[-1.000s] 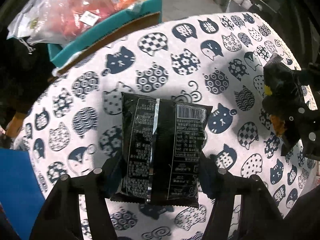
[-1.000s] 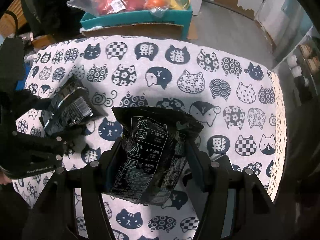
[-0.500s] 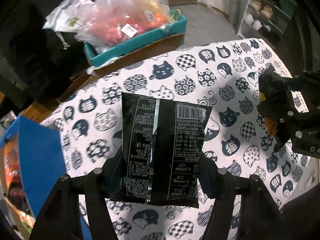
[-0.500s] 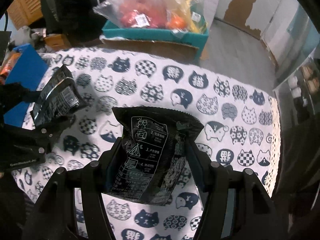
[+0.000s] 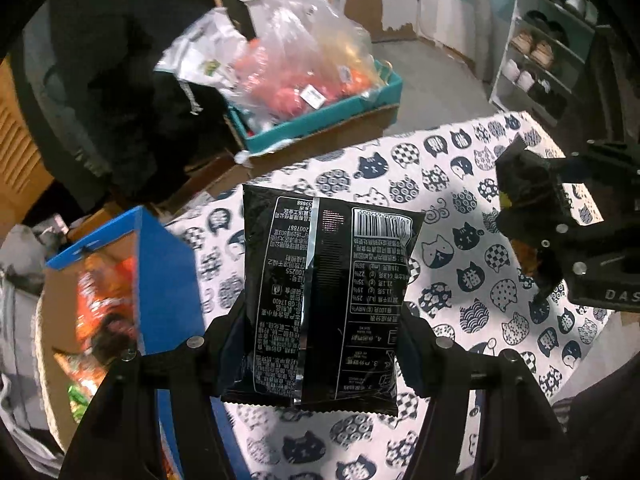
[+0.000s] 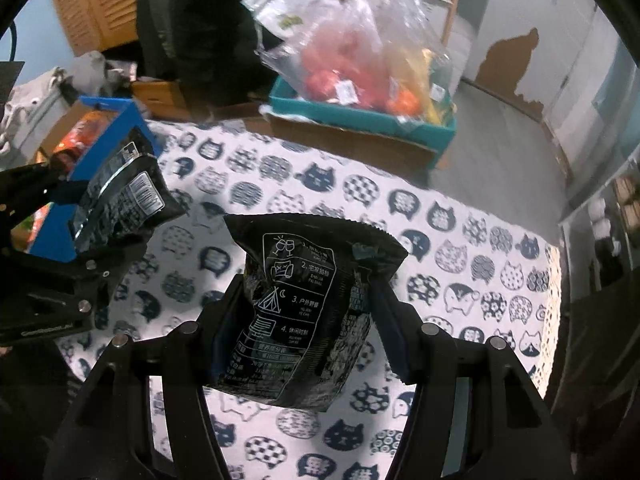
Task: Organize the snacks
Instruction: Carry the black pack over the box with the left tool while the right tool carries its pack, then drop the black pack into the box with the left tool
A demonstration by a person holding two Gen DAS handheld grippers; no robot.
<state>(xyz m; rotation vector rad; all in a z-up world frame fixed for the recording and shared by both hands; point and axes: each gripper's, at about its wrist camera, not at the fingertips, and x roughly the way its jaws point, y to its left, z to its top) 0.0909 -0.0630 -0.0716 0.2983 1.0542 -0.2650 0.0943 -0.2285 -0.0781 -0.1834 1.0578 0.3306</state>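
Left gripper (image 5: 320, 344) clamps black packet (image 5: 326, 300), right gripper (image 6: 296, 332) clamps crumpled packet (image 6: 304, 320), both above cat-print cloth (image 6: 460, 248); blue box (image 5: 160, 272) at left.

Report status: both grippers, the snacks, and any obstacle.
Left gripper shut on black packet. Right gripper shut on crumpled packet. Both clear above the cat cloth. Blue box at left, path open.
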